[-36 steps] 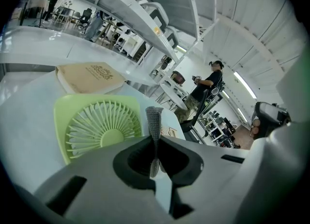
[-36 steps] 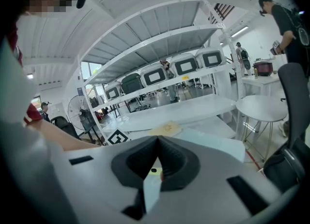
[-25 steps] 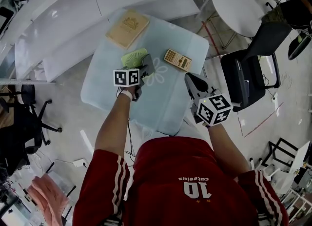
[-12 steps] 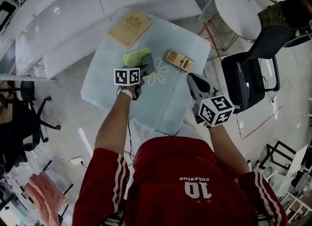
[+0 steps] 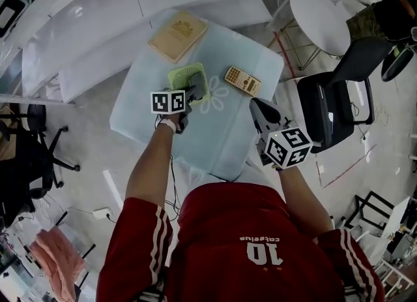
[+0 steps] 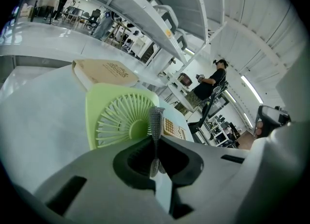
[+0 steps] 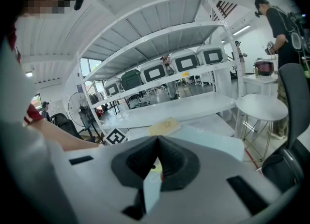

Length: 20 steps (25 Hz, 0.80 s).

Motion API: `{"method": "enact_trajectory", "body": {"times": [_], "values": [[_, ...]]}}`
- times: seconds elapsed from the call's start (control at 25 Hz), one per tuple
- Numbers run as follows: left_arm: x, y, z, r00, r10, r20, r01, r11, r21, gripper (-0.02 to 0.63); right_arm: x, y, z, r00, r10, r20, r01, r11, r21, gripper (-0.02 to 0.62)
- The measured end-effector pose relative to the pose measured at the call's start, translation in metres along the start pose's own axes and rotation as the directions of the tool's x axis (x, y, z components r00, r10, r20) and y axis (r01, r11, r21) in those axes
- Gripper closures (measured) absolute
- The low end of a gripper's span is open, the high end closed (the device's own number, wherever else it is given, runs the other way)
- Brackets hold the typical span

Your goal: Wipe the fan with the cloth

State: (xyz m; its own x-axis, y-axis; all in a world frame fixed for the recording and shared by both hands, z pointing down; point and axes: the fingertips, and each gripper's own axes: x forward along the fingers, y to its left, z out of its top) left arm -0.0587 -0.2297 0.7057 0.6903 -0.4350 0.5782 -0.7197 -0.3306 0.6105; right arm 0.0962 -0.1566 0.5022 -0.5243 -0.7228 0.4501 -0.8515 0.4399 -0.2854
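Note:
A light-green square fan (image 5: 184, 76) lies flat on the pale glass table (image 5: 146, 121); the left gripper view shows its round grille (image 6: 121, 119) close up. My left gripper (image 5: 193, 93) hovers over the fan's right side. Its jaws are shut on a thin grey mesh-textured cloth (image 6: 155, 117) that sticks out past them over the fan's hub. My right gripper (image 5: 256, 106) hangs at the table's right edge, apart from the fan. Its jaws (image 7: 157, 143) are shut with nothing in them.
A tan book (image 5: 177, 35) lies at the table's far side and a calculator (image 5: 242, 80) to the right of the fan. White shelving (image 5: 78, 33) runs behind the table. A black office chair (image 5: 332, 98) and a round white table (image 5: 319, 17) stand to the right.
My left gripper with the cloth has shifted slightly left, further over the fan, and more of the fan's green frame shows now. The right gripper has hardly moved.

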Motion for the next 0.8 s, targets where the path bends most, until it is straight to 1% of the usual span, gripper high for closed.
{"method": "enact_trajectory", "body": {"times": [0.8], "values": [[-0.026,0.022,-0.007,1.000,0.027,0.012,-0.027,1.000,-0.009,0.586,0.006,0.021,-0.003,1.000,0.018,-0.001,-0.018,1.000,-0.016,0.591]]}}
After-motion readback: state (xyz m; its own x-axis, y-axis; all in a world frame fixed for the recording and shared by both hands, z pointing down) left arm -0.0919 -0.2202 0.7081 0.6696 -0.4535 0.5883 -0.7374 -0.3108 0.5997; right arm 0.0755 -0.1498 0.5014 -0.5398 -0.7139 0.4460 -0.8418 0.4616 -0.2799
